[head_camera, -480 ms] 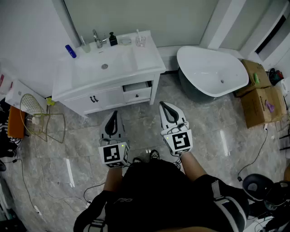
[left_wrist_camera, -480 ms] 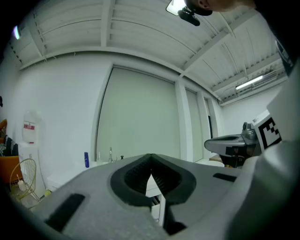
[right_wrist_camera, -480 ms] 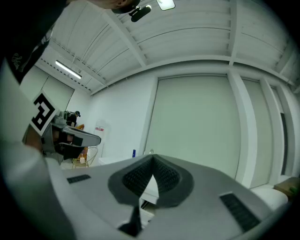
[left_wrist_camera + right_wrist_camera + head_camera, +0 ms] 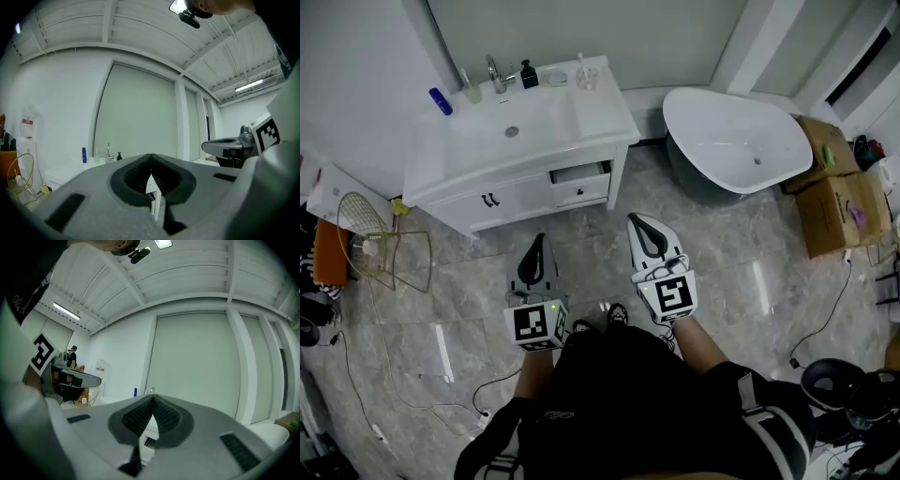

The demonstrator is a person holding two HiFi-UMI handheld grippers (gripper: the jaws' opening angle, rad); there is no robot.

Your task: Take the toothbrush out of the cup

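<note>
Barely anything has changed (the vanity merely sits a touch higher in the head view): left gripper and right gripper, jaws closed on nothing, stay well short of the vanity, the toothbrush untouched in its cup at the vanity's back edge.

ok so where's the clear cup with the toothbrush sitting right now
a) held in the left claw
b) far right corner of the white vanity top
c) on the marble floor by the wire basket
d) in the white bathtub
b, the clear cup with the pale toothbrush upright in it stands at the far right corner of the white vanity top, to the right of the black pump bottle.
</note>
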